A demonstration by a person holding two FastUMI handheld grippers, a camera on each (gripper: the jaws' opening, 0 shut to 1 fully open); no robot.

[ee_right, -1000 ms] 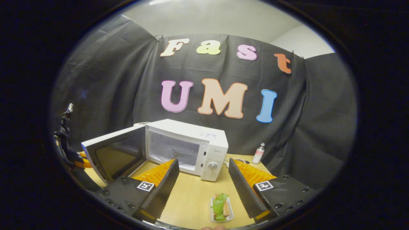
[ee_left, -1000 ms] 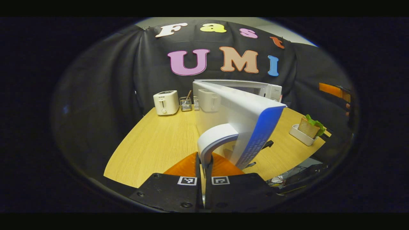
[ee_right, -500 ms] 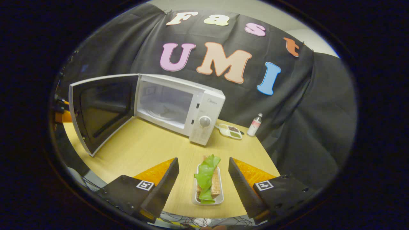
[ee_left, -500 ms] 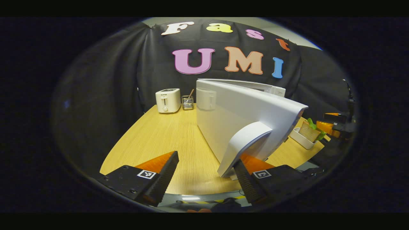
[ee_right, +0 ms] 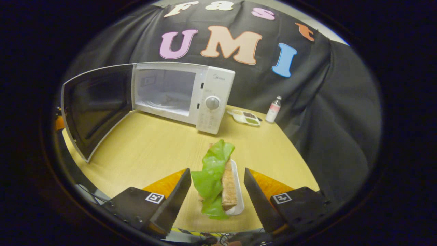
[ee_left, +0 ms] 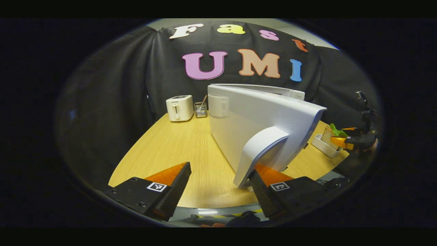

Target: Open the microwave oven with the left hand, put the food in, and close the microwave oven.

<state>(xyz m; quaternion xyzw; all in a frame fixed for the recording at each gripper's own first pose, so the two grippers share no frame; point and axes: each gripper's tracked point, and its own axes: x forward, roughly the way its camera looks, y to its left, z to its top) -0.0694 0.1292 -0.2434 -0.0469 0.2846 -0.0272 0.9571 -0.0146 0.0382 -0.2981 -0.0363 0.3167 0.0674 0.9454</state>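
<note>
In the right gripper view, the right gripper [ee_right: 216,191] has its fingers spread wide apart, and the food [ee_right: 216,177], a sandwich with a green lettuce leaf, lies between them without either finger touching it. The food sits in a small white tray [ee_right: 239,200] on the worktop [ee_right: 153,147], its long axis running from 6 o'clock toward 12 o'clock, so the lettuce end points away toward the microwave oven [ee_right: 184,94]. The oven stands at about 11 o'clock from the gripper, well apart from the food, with its door [ee_right: 95,106] swung fully open toward 9 o'clock and the cavity exposed. Past the oven's control panel, near 1 o'clock, lie a small dish [ee_right: 244,117] and a bottle [ee_right: 274,109].

In the left gripper view, the left gripper [ee_left: 218,186] is also open, fingers well apart and holding nothing. The door's outer face rises at 12 to 1 o'clock, and its curved handle [ee_left: 261,150] comes down just beside the right-hand finger; whether they touch cannot be told. At 3 o'clock, far off, the food and tray appear with the right gripper's fingers at them. A toaster [ee_left: 179,108] and a small wire holder [ee_left: 200,110] stand at the worktop's far edge near 11 o'clock.
</note>
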